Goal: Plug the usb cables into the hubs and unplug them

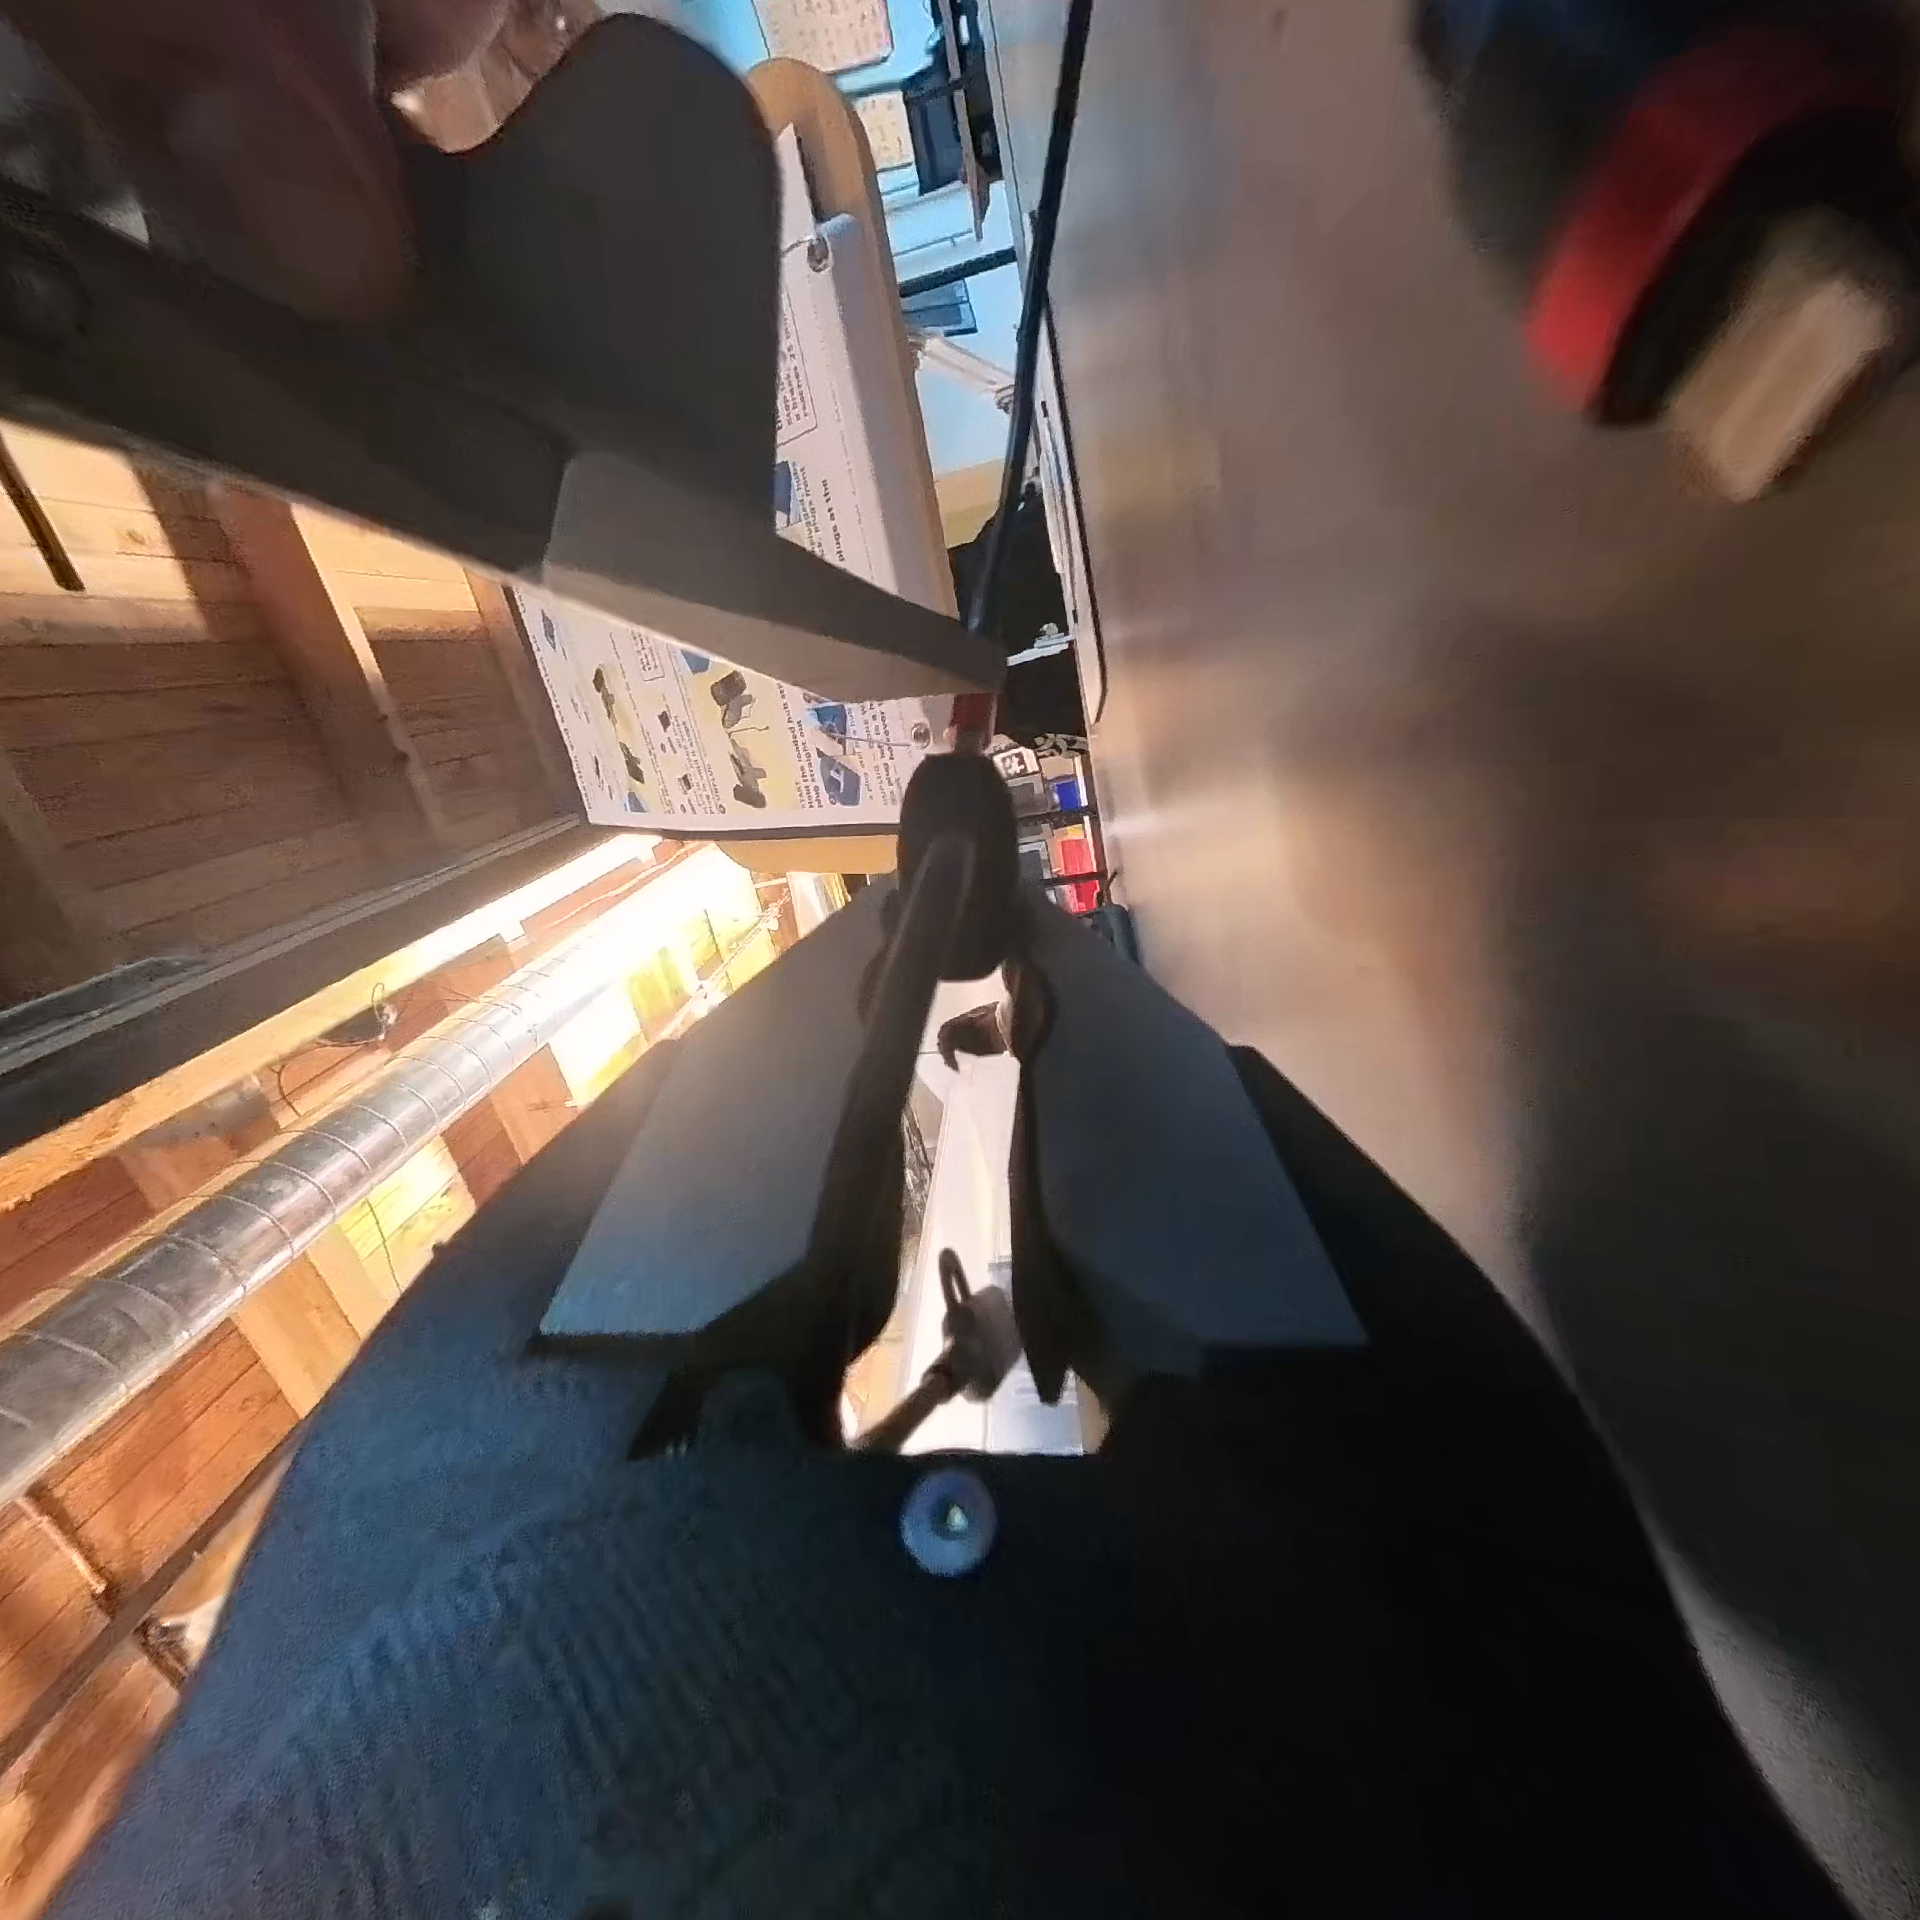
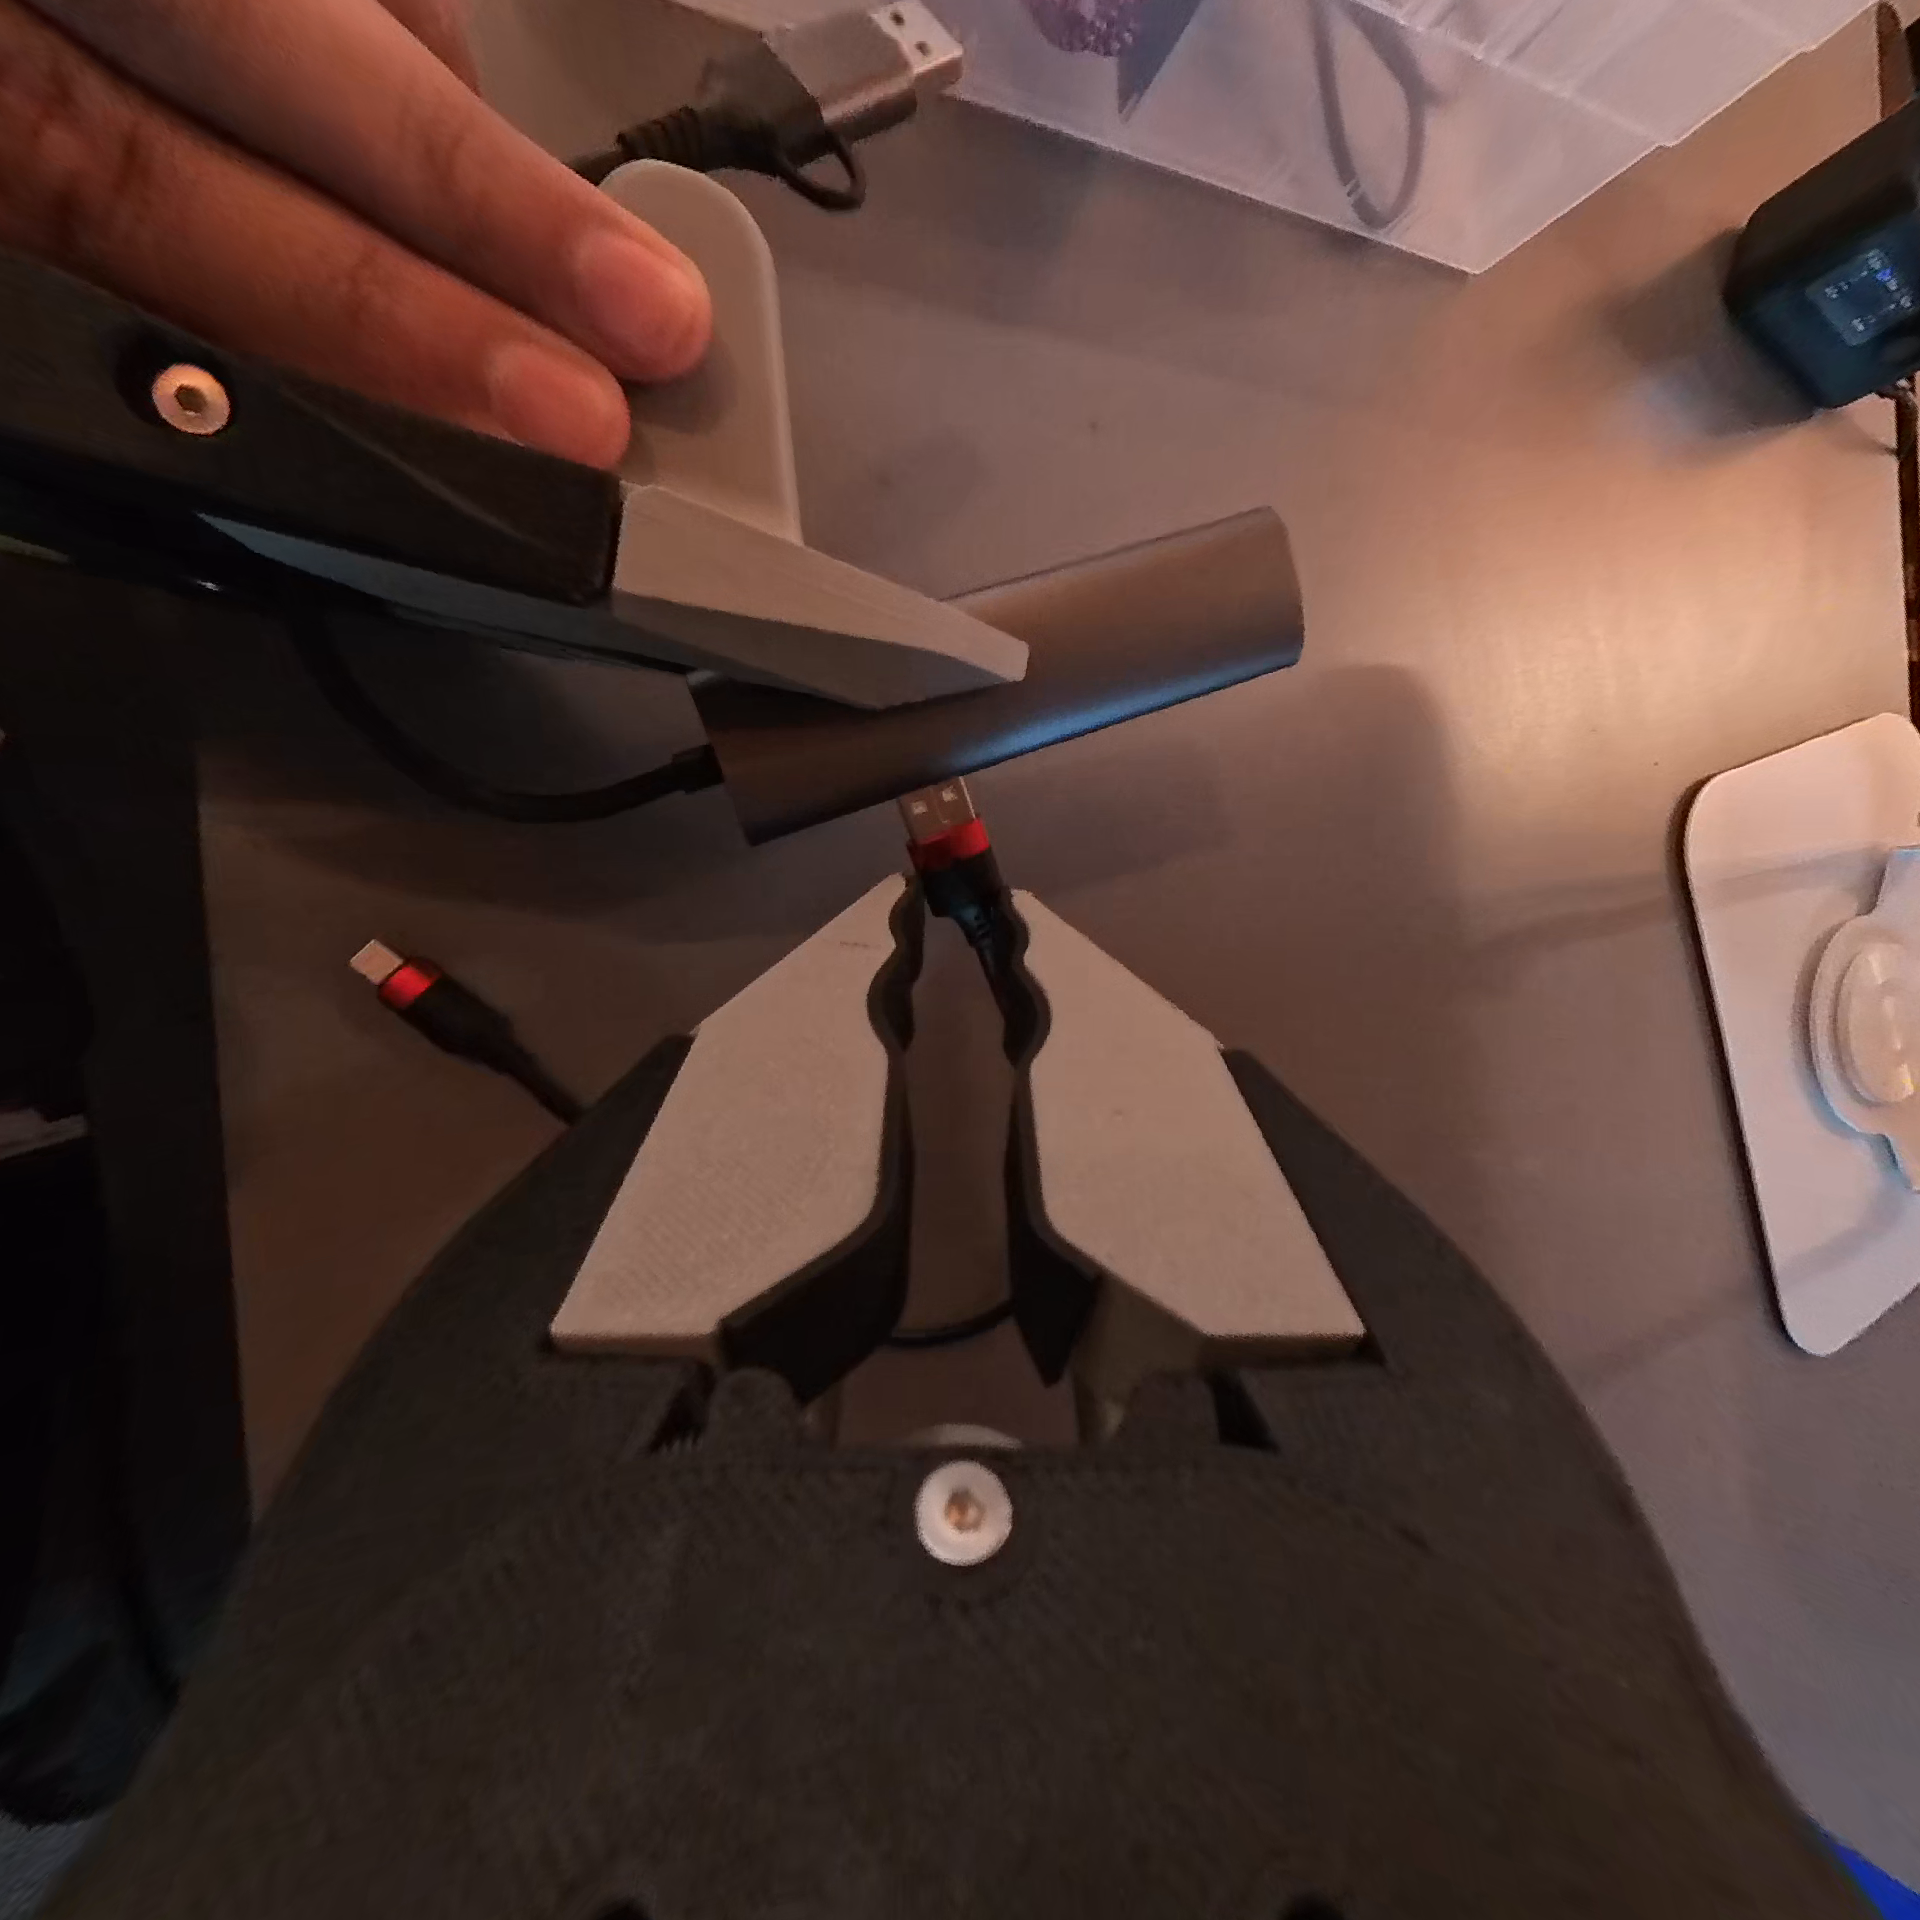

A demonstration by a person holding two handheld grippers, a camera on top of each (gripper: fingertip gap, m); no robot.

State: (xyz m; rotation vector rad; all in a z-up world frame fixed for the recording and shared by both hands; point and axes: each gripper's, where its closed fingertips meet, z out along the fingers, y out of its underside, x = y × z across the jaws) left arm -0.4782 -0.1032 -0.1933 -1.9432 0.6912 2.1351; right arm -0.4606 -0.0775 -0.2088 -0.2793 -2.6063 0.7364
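My right gripper (image 2: 966, 909) is shut on the red-and-black USB plug (image 2: 951, 852) of a black cable. The plug's metal end meets the lower side of the grey hub (image 2: 1091, 644), and most of the metal still shows. My left gripper (image 2: 883, 644) comes in from the left with a hand on it and is shut on the hub. In the left wrist view my left gripper (image 1: 956, 935) grips the dark hub (image 1: 951, 831) end-on. The right gripper's fingertip (image 1: 935, 665) and the red plug (image 1: 971, 717) sit just beyond it. The cable's other red end (image 2: 400, 982) lies on the table.
The grey table (image 2: 1351, 831) holds a clear plastic box (image 2: 1455, 125) at the far edge and a silver USB plug (image 2: 883, 62) on a dark cable. A black device with a small screen (image 2: 1839, 291) and a white tray (image 2: 1787, 1091) are at the right. A printed sheet (image 1: 727, 727) stands behind. Both grippers' tips are close together, under 4 cm apart.
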